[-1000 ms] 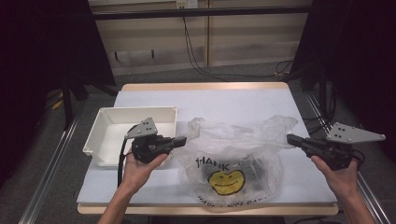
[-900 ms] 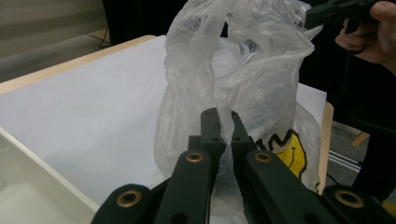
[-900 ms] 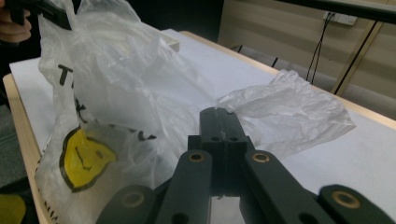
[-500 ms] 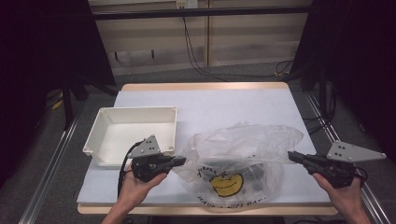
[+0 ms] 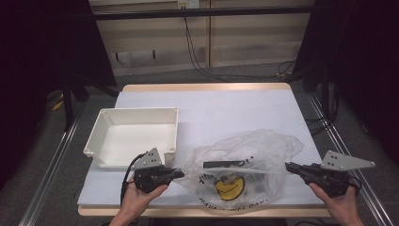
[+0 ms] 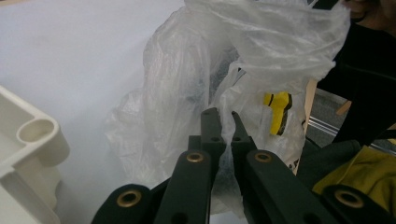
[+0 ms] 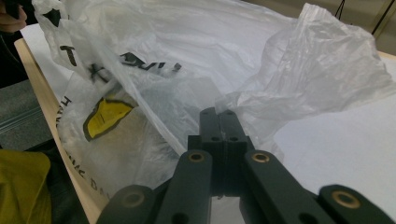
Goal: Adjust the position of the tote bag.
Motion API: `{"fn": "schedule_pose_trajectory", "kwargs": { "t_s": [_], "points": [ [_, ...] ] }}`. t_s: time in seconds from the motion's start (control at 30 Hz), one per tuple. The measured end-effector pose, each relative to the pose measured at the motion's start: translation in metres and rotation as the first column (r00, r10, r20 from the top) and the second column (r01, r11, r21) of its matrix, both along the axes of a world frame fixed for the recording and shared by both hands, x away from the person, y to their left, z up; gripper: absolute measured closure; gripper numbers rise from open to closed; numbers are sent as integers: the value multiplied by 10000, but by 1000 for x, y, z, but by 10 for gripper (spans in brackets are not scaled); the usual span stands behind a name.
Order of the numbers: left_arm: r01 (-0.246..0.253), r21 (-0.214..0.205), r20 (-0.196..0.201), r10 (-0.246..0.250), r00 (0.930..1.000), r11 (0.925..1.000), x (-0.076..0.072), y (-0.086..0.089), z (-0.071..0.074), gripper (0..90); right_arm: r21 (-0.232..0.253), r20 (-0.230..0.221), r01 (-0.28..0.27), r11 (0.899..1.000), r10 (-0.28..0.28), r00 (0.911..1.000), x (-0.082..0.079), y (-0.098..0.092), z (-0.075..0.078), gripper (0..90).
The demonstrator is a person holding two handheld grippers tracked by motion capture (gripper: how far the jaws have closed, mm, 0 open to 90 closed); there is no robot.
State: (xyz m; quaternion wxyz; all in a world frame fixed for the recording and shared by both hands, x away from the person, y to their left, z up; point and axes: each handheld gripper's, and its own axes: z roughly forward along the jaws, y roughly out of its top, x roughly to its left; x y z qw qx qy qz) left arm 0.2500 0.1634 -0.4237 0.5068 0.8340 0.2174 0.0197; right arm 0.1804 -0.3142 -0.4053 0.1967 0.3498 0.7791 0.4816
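At the left of the white worktop [image 5: 226,108] sits an empty, cream-white rectangular plastic tray [image 5: 136,120], and just beside its near right corner the person's left hand holds the left gripper [image 5: 181,173], whose jaws are clenched on a fold of film at the left edge of the thin, translucent plastic carrier bag with a yellow smiley face and black lettering [image 5: 244,165]. The left gripper view shows that fold pinched between the two black jaws, with only a narrow strip of plastic caught there. The bag lies crumpled near the front edge of the worktop, between the two grippers, its printed side hanging toward the person, and something dark and flat shows through the film, too blurred to identify. At the far right, the right gripper [image 5: 288,166] has its jaws pressed together on the bag's right edge, the film bunched at their tips in the right gripper view. Judged from this, the main risk is slippage or tearing: the film is slick and thin, both holds are shallow, and pulling the grippers apart could strip an edge free, rip it, or drag the bag off the front edge.
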Motion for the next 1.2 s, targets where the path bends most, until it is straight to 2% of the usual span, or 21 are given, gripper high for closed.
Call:
{"fn": "schedule_pose_trajectory", "kwargs": {
  "t_s": [0.13, 0.23, 0.3, 0.43, 0.6, 0.73, 0.9, 1.1, 1.2],
  "points": [
    [102, 428, -145, -96, 9998, 9990, -2, -2, -10, 900, -166, -328, -15, 9999, 9, 9995, -1, 2, -10, 900],
    [140, 370, -475, -122, 9988, 9992, -1, -1, -17, 900, -166, -439, 22, 9999, -29, 9990, -3, 2, -15, 900],
    [23, 474, -439, -2, 9990, 9989, -2, -2, -19, 900, -36, -545, -9, 10000, 7, 9985, -5, 2, -17, 900],
    [93, 809, -533, -50, 9986, 9967, 0, -4, -26, 900, -502, -705, -96, 9987, 60, 9975, -2, 8, -25, 900],
    [200, 838, -670, -144, 9976, 9963, 4, -5, -32, 900, -538, -971, -78, 9985, 26, 9953, 1, 5, -34, 900],
    [250, 1107, -680, -175, 9975, 9935, 5, -7, -36, 900, -710, -1311, -187, 9973, 92, 9913, 4, 6, -45, 900],
    [195, 1078, -667, -123, 9977, 9940, 8, -3, -38, 900, -844, -1552, -260, 9961, 126, 9878, 6, 7, -52, 900],
    [221, 1656, -520, -136, 9986, 9859, 10, -8, -46, 900, -1162, -1781, -277, 9928, 66, 9840, 11, 9, -60, 900],
    [230, 1693, -637, -123, 9979, 9853, 11, -10, -50, 900, -1300, -1961, -394, 9907, 132, 9805, 13, 11, -66, 900]
  ]
}}
